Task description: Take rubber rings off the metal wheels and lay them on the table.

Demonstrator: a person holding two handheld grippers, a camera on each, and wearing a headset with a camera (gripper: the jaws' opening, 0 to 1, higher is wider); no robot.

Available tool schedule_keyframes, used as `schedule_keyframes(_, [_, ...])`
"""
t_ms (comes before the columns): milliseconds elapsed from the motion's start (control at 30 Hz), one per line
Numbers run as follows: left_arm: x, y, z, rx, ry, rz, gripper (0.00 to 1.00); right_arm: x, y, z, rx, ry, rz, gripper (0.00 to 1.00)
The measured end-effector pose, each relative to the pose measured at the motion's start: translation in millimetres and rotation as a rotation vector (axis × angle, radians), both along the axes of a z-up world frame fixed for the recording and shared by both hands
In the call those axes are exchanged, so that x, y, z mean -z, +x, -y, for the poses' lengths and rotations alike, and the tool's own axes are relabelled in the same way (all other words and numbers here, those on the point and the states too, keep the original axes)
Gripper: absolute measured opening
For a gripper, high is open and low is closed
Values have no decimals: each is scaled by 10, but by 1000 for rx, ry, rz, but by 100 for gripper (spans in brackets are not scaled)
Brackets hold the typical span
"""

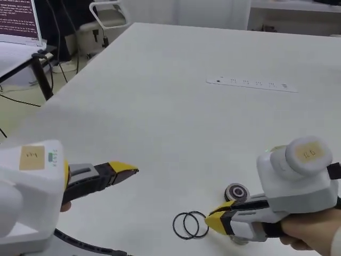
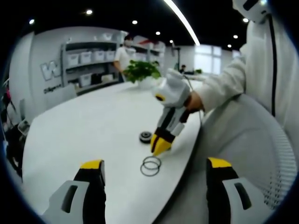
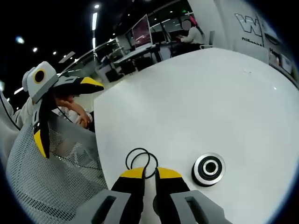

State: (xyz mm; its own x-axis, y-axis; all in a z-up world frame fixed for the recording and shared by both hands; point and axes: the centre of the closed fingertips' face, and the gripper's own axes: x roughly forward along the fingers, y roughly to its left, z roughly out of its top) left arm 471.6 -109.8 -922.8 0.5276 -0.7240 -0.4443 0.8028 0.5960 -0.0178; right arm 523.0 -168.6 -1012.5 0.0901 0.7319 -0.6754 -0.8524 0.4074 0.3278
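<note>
Two black rubber rings (image 1: 189,225) lie overlapping on the white table (image 1: 160,106), near its front edge. A metal wheel (image 1: 236,192) lies flat just right of them. My right gripper (image 1: 211,218) is shut with nothing in it, its yellow tips just right of the rings and low over the table. In the right gripper view the rings (image 3: 140,161) lie right ahead of the gripper (image 3: 150,173), with the wheel (image 3: 209,169) to the right. My left gripper (image 1: 130,172) hovers open off to the left. In its view the rings (image 2: 150,165) and wheel (image 2: 145,136) lie ahead.
A white power strip (image 1: 250,84) lies far back on the table. A monitor (image 1: 18,18) and a chair (image 1: 109,13) stand beyond the left edge. A mesh chair (image 3: 56,177) stands close to the table's front edge. A potted plant (image 2: 142,70) stands at the far end.
</note>
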Motion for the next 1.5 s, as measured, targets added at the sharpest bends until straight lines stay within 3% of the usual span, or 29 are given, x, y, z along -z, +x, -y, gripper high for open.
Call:
schedule_keyframes(433, [13,-2,-6,0,10,-4,90,-244,155,42,43,70,36,5])
schedule_keyframes(667, [-7,-4,4,8,3,0,91,-488,348,110,104,165,75,5])
schedule_keyframes(1033, [-140,52,93,70,60,42,90,-678,640,382,237,216,131,6])
schedule_keyframes(1100, [-249,98,133,91,80,61,86,-686,685,432,256,221,132,5])
schedule_keyframes(1133, [-354,147,171,103,78,95,86,-684,705,455,267,222,131,5])
schedule_keyframes(1267, [-642,317,284,140,86,175,87,-684,771,534,302,239,118,5])
schedule_keyframes(1500, [-906,527,445,216,124,244,84,-659,816,639,318,239,124,4])
